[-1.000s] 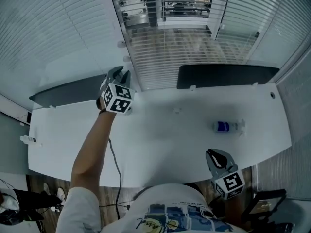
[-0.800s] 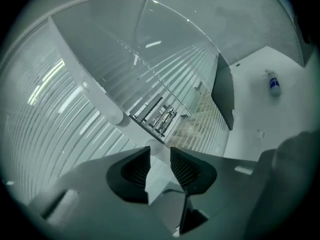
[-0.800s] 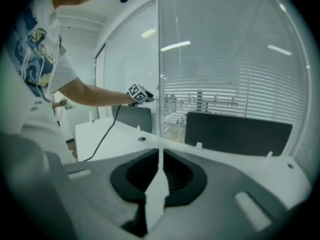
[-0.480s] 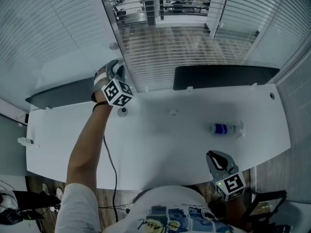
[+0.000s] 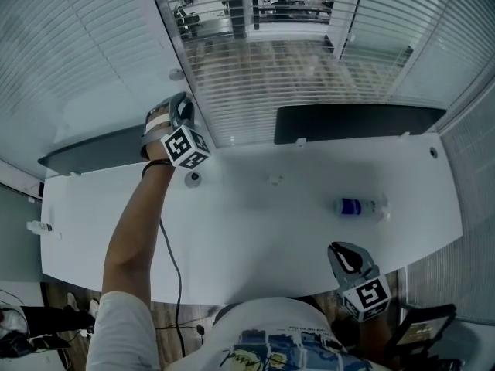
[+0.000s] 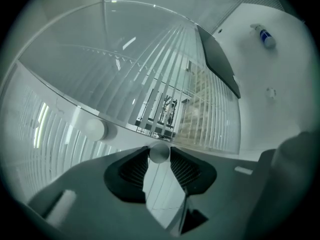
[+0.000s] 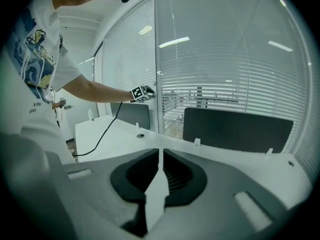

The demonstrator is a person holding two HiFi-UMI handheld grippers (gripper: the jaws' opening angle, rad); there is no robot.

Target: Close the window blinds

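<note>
Left tool (image 5: pixel 182 108) shifted left, jaws just opening, spread round blind knob (image 6: pixel 159 153); right tool (image 7: pixel 160 152) pressed together.

white slatted blinds (image 5: pixel 263 91), white desk (image 5: pixel 255 230), black panels (image 5: pixel 356 124), blue-labelled bottle (image 5: pixel 360 205)

bottle (image 5: pixel 360 205): label too small to read | small object (image 5: pixel 35 226) at desk (image 5: pixel 255 234) left edge: unidentifiable | right gripper (image 5: pixel 346 250): holding hand hidden behind its marker cube | blinds (image 5: pixel 263 76): cut off by head view's top edge
</note>
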